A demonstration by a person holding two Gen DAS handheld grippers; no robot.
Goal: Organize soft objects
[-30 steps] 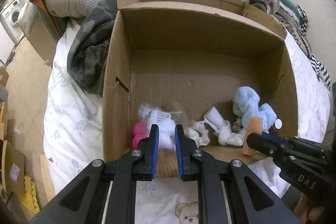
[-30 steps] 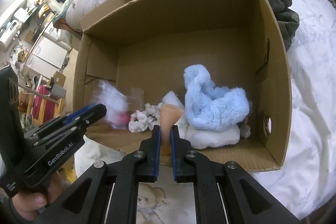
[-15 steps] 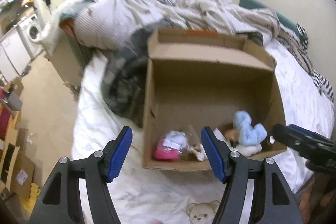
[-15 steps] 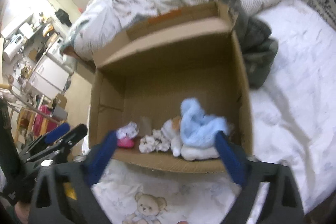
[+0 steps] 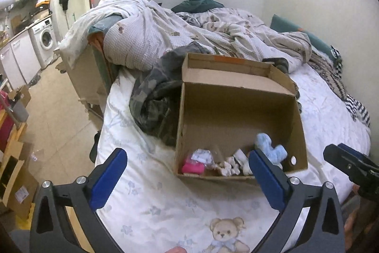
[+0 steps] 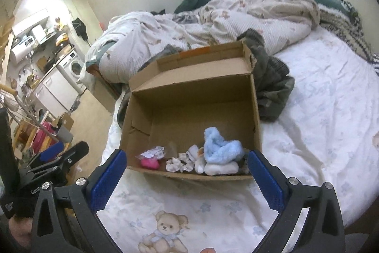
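An open cardboard box (image 5: 236,110) (image 6: 194,96) stands on the bed. Along its near wall lie a pink soft item (image 5: 193,167) (image 6: 149,163), a white bagged item (image 5: 201,154) (image 6: 152,151), a white scrunchie (image 5: 227,164) (image 6: 176,163), white socks (image 6: 220,167) and a light blue plush (image 5: 270,150) (image 6: 220,148). My left gripper (image 5: 187,179) is open and empty, held back above the sheet in front of the box. My right gripper (image 6: 187,179) is open and empty too, also in front of the box.
A camouflage garment (image 5: 154,101) (image 6: 270,87) lies bunched behind the box. A rumpled duvet (image 5: 189,35) covers the head of the bed. The sheet has a teddy bear print (image 5: 225,234). Left of the bed are floor, cardboard boxes (image 5: 14,182) and a washing machine (image 5: 45,42).
Both grippers were shut inside the box on soft items a second ago. They have opened, left the items in the box, and pulled back and up away from it.
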